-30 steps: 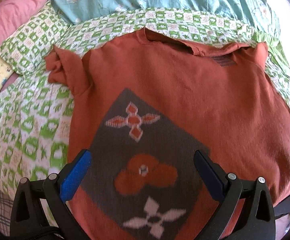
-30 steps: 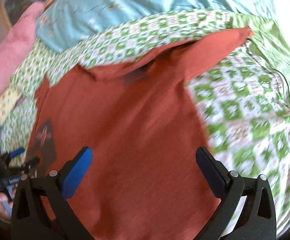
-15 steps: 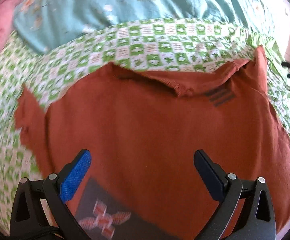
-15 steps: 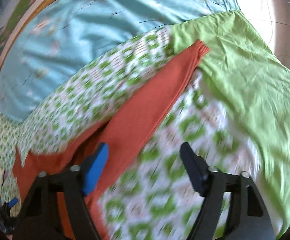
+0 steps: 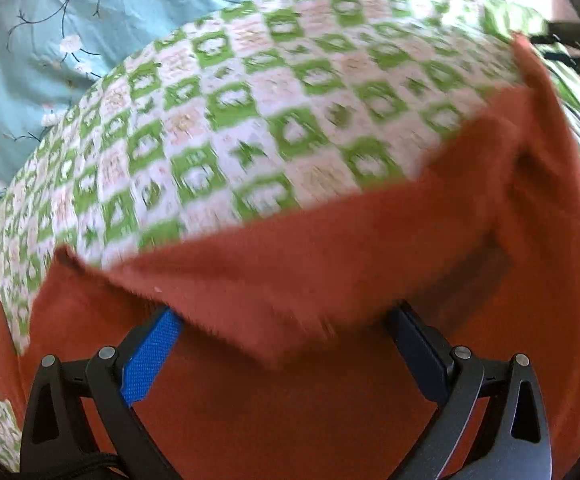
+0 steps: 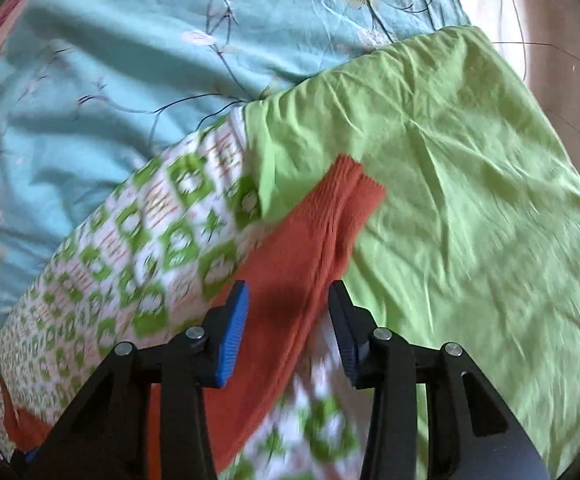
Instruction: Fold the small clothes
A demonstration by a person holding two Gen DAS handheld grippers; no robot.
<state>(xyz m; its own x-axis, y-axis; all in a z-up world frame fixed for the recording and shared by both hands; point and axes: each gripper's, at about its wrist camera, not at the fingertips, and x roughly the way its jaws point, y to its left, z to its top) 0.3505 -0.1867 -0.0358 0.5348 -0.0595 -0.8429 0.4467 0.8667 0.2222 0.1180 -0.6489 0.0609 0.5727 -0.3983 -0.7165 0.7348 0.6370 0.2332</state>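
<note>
A rust-orange sweater (image 5: 330, 400) lies spread on the bed. In the left wrist view my left gripper (image 5: 285, 332) is open wide over its upper edge. A raised fold of orange fabric (image 5: 290, 272) lies across the gap and hides both fingertips. In the right wrist view one sleeve (image 6: 285, 280) stretches out to its ribbed cuff (image 6: 346, 196). My right gripper (image 6: 287, 308) straddles this sleeve just short of the cuff. Its jaws are closing with the sleeve between them, and the pads do not visibly press it.
A green-and-white checked bedspread (image 5: 249, 120) lies under the sweater. Beyond it is a teal floral sheet (image 6: 109, 100). A plain light-green cloth (image 6: 450, 200) covers the bed to the right of the sleeve. Pale floor (image 6: 550, 40) shows past the bed's far right corner.
The left gripper has travelled from the sweater's printed front up to its top edge. The right gripper has moved out along the sleeve to near the cuff, and its jaws have narrowed.
</note>
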